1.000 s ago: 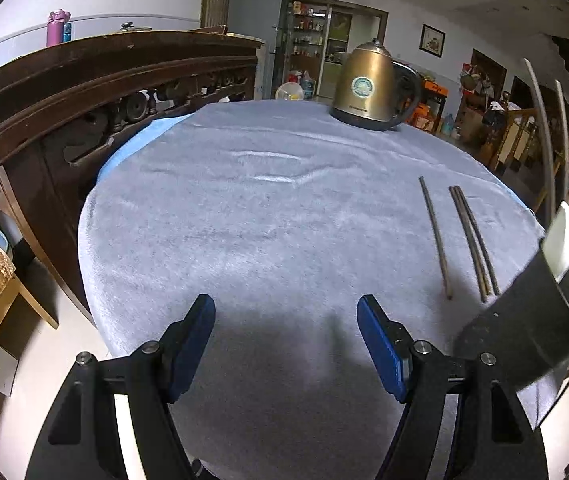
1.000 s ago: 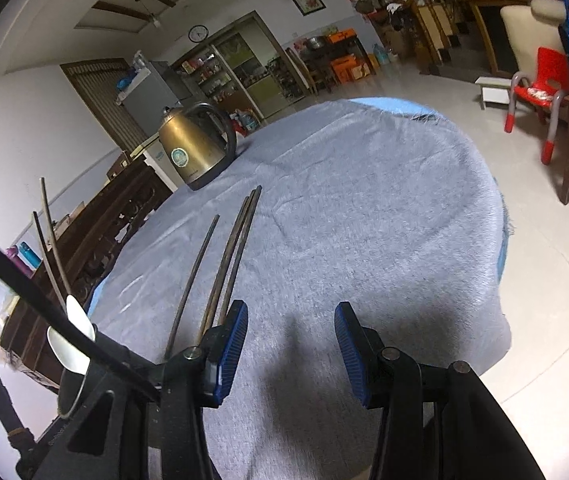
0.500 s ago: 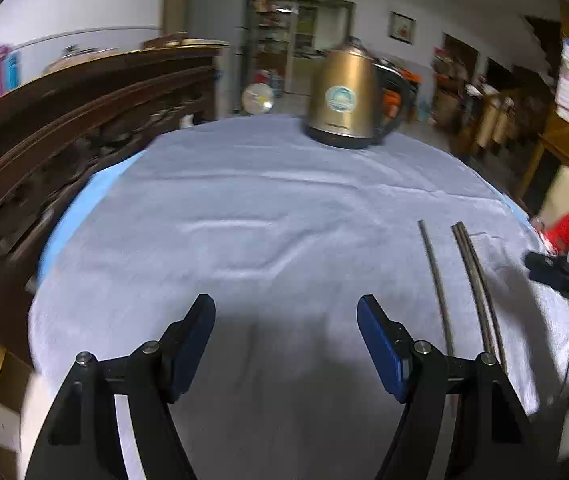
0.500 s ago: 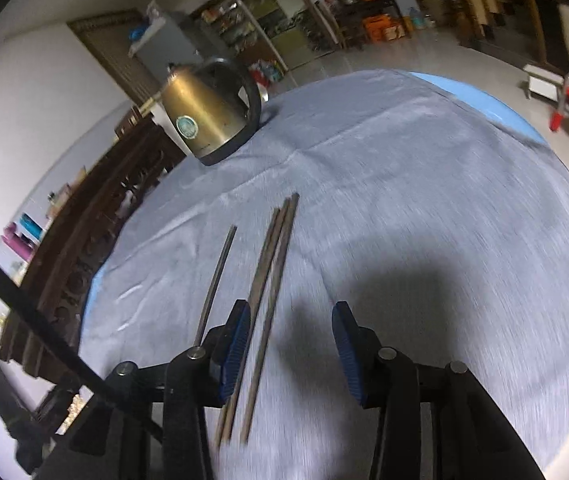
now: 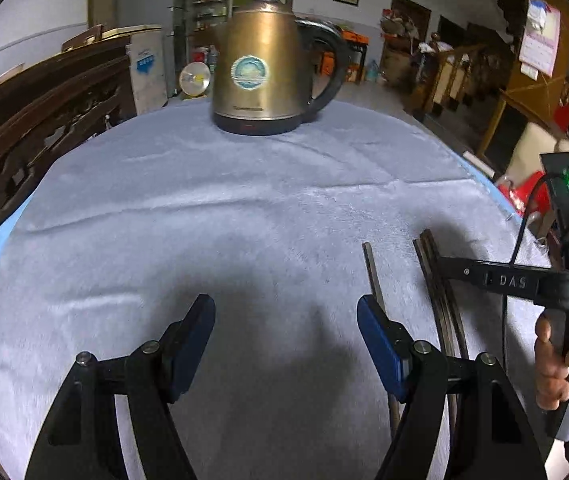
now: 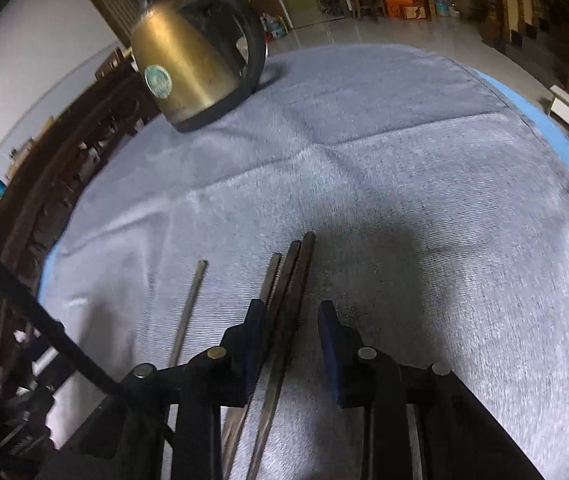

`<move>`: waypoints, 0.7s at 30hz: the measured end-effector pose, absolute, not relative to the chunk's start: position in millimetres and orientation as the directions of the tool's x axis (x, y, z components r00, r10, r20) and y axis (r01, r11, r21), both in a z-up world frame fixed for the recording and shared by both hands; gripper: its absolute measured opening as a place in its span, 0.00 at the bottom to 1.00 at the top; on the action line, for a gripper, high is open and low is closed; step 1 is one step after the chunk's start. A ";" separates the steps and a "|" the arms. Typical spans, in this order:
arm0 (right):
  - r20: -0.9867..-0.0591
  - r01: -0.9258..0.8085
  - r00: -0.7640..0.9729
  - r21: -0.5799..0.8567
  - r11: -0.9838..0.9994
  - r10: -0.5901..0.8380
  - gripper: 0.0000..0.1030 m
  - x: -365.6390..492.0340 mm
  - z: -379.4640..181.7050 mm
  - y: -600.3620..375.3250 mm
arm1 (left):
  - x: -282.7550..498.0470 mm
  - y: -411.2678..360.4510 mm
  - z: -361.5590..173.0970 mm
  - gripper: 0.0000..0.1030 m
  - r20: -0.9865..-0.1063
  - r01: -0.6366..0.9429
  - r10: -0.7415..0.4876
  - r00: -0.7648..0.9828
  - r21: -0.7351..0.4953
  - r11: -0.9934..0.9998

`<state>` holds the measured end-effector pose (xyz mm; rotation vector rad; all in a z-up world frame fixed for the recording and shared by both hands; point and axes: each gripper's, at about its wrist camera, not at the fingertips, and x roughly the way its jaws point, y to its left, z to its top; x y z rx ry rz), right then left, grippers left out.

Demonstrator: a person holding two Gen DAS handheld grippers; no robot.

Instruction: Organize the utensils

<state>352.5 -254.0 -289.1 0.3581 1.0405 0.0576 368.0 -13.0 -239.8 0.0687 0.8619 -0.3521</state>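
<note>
Right wrist view: the right gripper hangs over a bundle of three chopsticks lying side by side on the grey tablecloth; its fingers have just been closing, the bundle sits between them, but a gap remains (no grip yet). A fourth chopstick lies apart to the left. A brass kettle stands at the far side. The left gripper has its fingers wide apart over bare cloth, the single chopstick just right of it.
</note>
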 end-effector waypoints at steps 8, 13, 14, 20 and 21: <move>-0.879 0.096 0.461 0.187 0.978 0.123 0.14 358.1 -289.5 -252.7 | 381.2 -37.4 -243.1 0.72 -0.777 0.387 -0.289 0.559 -0.063 0.920; -0.890 0.140 0.440 0.204 0.969 0.123 0.13 348.8 -290.2 -277.2 | 397.7 -61.1 -249.9 0.72 -0.809 0.435 -0.300 0.506 -0.062 0.899; -0.891 0.156 0.433 0.221 0.963 0.135 0.13 348.2 -289.7 -281.0 | 401.8 -65.9 -252.2 0.72 -0.819 0.445 -0.305 0.486 -0.069 0.893; -0.909 0.266 0.379 0.286 0.921 0.173 0.20 368.3 -288.2 -296.6 | 434.7 -90.8 -271.3 0.72 -0.905 0.453 -0.255 0.340 -0.080 0.888; -0.915 0.274 0.368 0.280 0.920 0.168 0.20 373.9 -288.6 -296.9 | 439.3 -93.8 -274.5 0.72 -0.921 0.451 -0.230 0.315 -0.068 0.890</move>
